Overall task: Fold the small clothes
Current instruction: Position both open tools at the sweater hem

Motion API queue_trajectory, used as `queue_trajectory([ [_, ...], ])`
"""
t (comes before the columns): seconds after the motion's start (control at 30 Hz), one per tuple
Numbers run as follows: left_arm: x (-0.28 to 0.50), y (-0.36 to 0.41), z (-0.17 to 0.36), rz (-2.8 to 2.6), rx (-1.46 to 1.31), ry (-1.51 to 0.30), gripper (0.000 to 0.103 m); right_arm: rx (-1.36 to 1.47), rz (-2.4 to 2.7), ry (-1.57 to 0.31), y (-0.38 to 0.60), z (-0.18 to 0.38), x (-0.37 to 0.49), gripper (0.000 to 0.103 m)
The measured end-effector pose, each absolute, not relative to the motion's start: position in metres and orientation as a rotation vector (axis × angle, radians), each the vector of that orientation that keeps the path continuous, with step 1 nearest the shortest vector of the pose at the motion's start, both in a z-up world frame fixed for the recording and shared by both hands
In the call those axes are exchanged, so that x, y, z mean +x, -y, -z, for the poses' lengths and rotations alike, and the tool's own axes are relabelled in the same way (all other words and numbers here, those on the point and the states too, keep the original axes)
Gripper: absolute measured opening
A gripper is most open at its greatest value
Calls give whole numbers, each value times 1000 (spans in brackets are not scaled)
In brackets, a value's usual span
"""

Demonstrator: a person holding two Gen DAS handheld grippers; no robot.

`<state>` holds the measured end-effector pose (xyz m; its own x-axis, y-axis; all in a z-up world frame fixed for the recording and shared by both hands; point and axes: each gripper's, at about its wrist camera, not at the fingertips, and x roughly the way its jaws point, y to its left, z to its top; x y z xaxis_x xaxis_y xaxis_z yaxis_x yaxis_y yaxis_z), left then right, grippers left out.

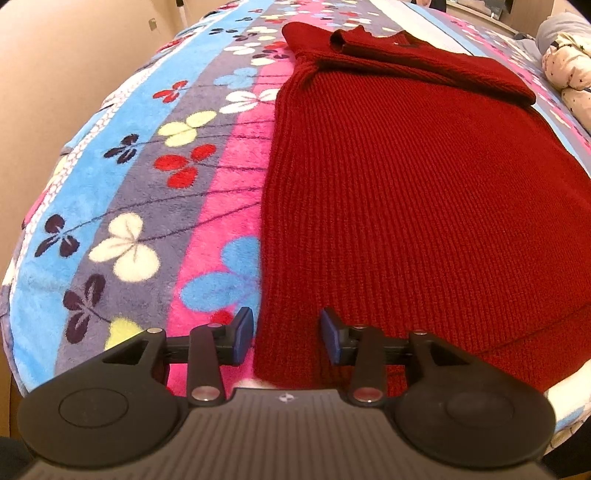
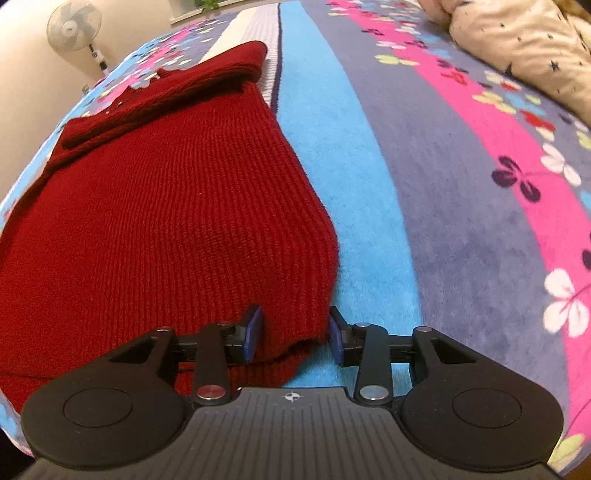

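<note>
A dark red ribbed knit sweater [image 1: 413,192] lies flat on the bed, its sleeves folded across the far end. My left gripper [image 1: 287,338] is open at the sweater's near left corner, with the left edge of the hem between its blue pads. In the right wrist view the sweater [image 2: 166,206] fills the left half. My right gripper [image 2: 294,334] is open around the near right corner of the hem, one pad on each side of the cloth.
The bed is covered by a striped fleece blanket with flower prints [image 1: 155,177], which also shows in the right wrist view [image 2: 461,192]. A cream star-print bundle [image 2: 524,48] lies at the far right. A standing fan [image 2: 75,27] is by the wall.
</note>
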<state>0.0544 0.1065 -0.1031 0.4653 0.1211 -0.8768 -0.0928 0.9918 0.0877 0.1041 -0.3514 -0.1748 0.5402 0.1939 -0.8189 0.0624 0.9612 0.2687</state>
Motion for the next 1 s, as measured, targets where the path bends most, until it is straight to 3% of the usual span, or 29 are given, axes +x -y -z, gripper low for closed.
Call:
queue_trajectory([
  [0.73,51,-108,102,-128,19,-1077,45,365,-13,-950,372,168,102,40],
  [0.8,51,-108,102,-128,16,-1078,45,385,-4,-942,376,168,103,42],
  [0.93,52,-114,102,-133,-26,-1086,45,402,21,-970,380,177,107,56],
  [1.0,52,-117,101,-136,-51,-1090,45,406,21,-973,381,179,110,56],
])
